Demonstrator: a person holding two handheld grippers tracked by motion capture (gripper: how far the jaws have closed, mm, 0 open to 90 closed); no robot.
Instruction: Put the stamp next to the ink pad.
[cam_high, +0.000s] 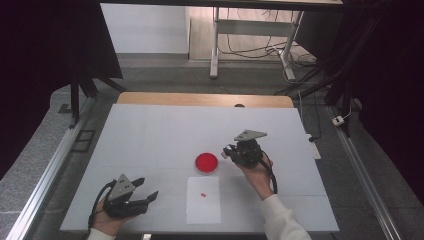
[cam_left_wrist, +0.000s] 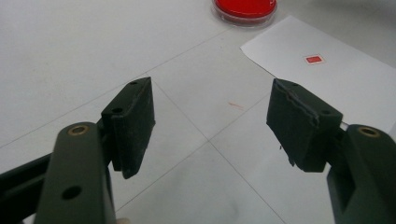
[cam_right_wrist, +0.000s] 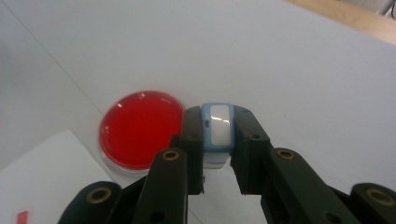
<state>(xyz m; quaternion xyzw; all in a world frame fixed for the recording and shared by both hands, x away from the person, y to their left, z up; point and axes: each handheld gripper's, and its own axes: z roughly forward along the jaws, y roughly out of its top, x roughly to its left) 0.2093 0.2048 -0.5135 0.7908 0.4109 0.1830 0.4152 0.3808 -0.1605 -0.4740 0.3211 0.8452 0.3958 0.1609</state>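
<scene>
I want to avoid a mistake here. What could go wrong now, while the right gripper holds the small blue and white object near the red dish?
The right gripper pinches the small blue and white object by its narrow sides, so it might slip. It hangs close to the red dish and could bump its rim.

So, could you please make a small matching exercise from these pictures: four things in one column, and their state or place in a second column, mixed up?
Things:
1. left gripper
2. right gripper
3. red dish
4. white paper sheet

States or places:
a. shut on a small blue and white device
b. lies flat and bears a small red mark
c. jaws open, with nothing between them
d. round, stands on the table just beyond the sheet

Pairs: 1-c, 2-a, 3-d, 4-b
</scene>
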